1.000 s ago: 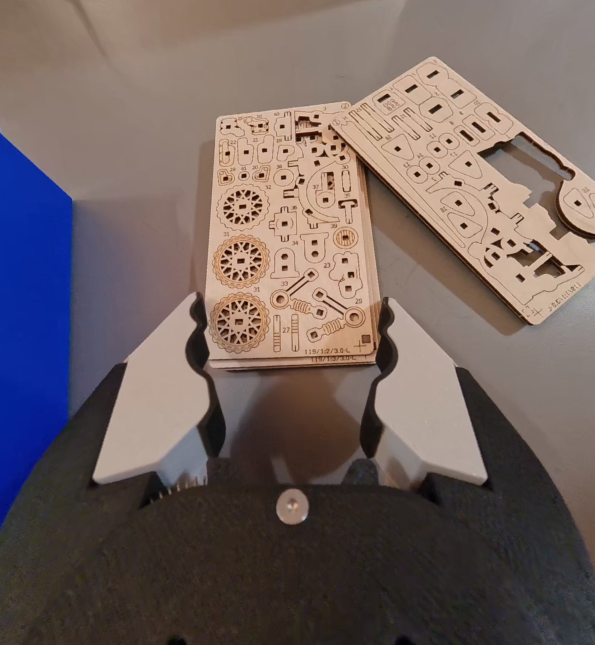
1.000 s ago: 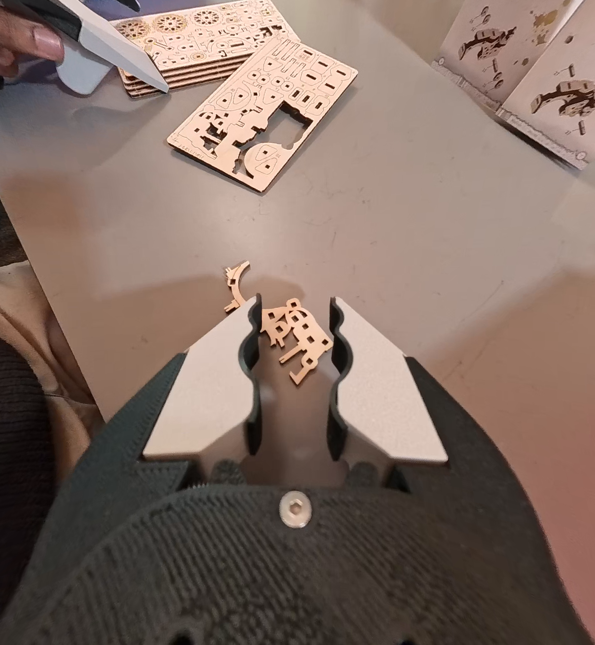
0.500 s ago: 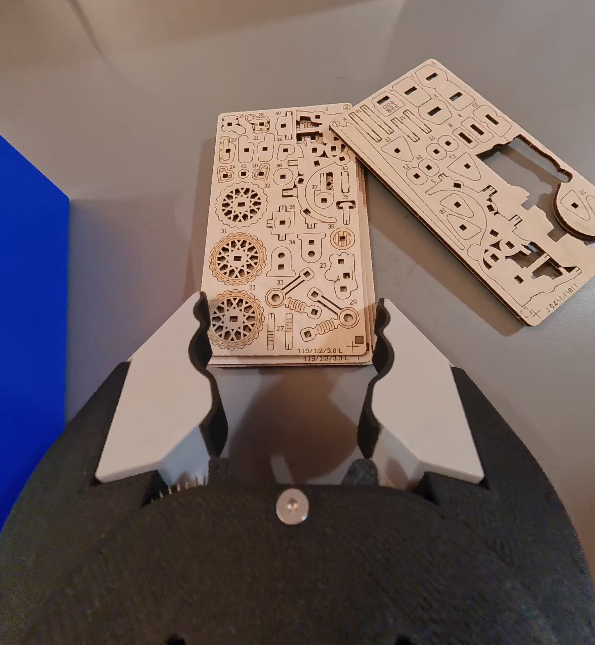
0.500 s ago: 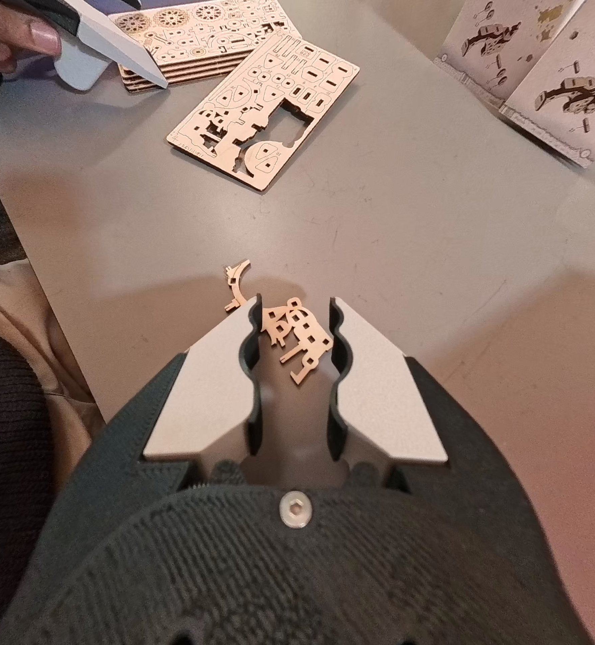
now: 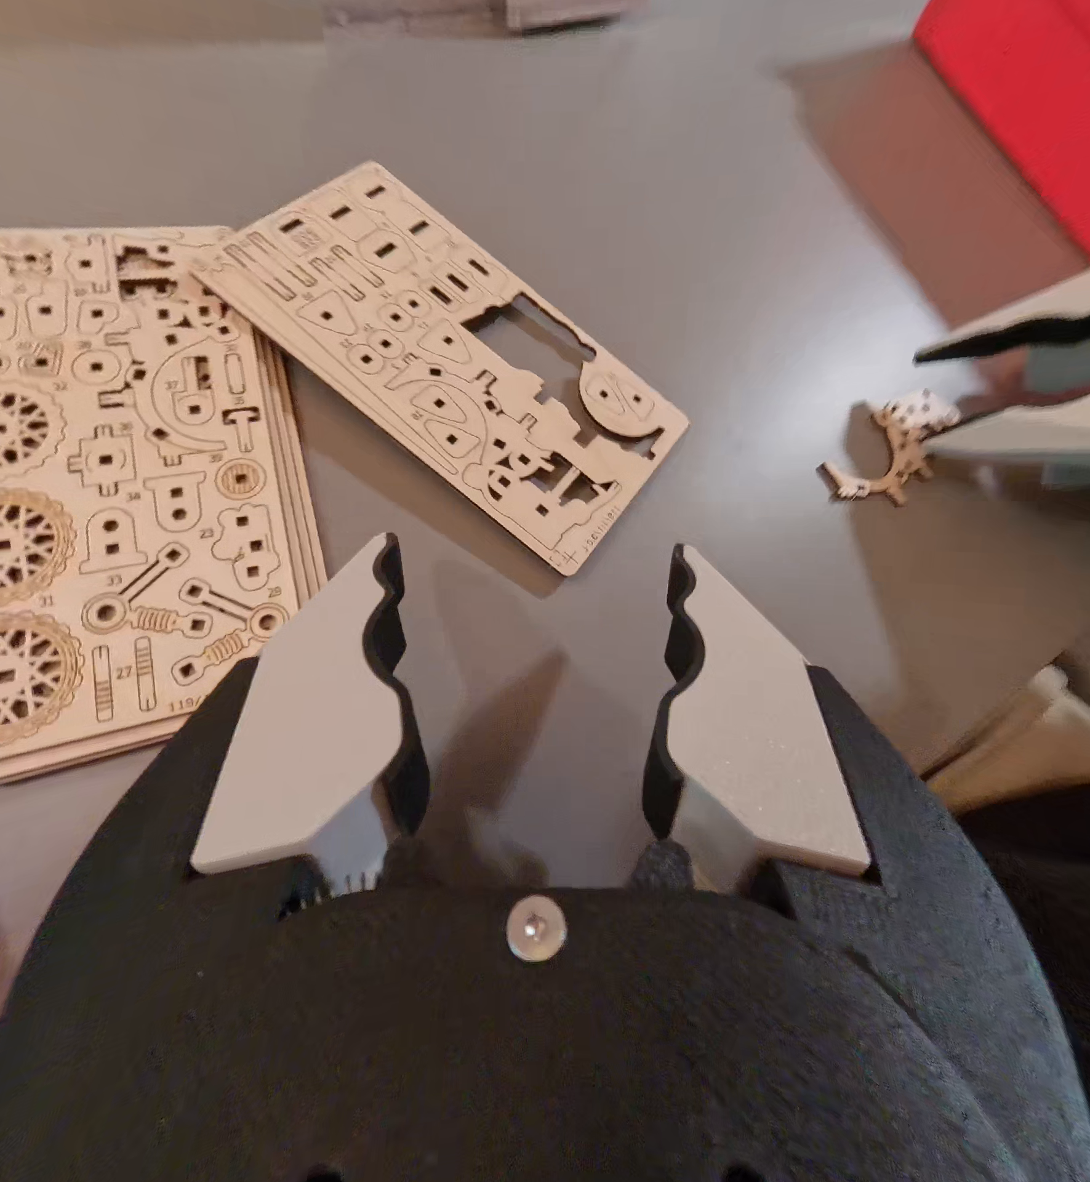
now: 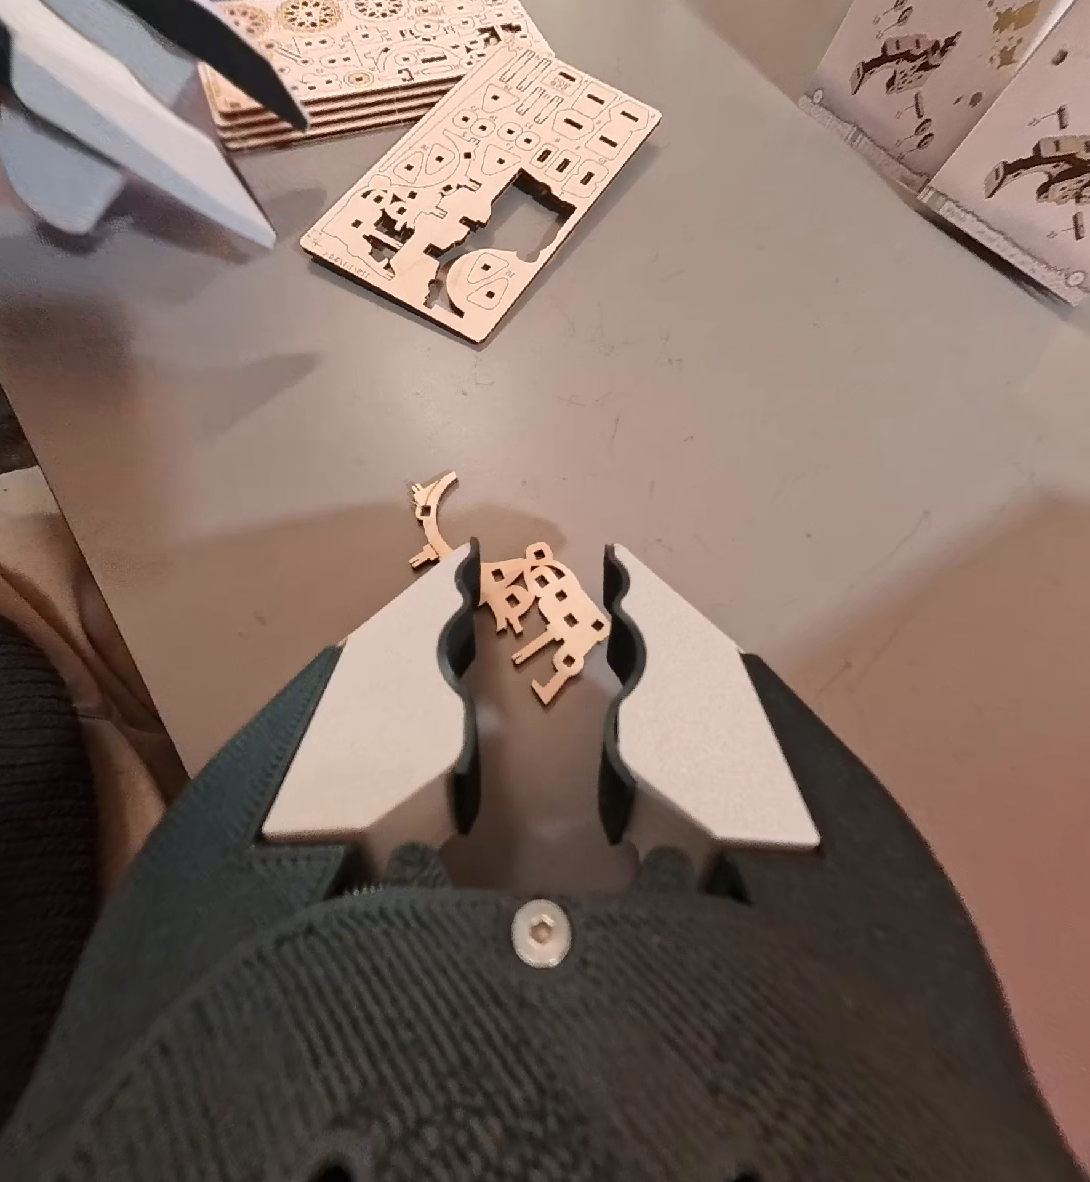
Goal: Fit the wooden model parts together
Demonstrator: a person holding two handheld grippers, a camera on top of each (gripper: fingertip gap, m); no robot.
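So the left gripper (image 5: 532,563) has its jaws spread wide with nothing between them, hovering over bare grey tabletop (image 5: 689,211). Just left of it sits the stack of laser-cut plywood sheets with gear shapes (image 5: 114,486), and the single plywood sheet with a big punched-out hole (image 5: 440,364) lies just beyond its tips, one corner overlapping the stack. The right gripper (image 6: 539,563) is spread too, straddling the small flat wooden piece full of square holes (image 6: 545,604) lying on the table, not pinching it. The curved toothed wooden piece (image 6: 430,518) lies just beside it on the left. Printed instruction sheets (image 6: 1002,141) are far right.
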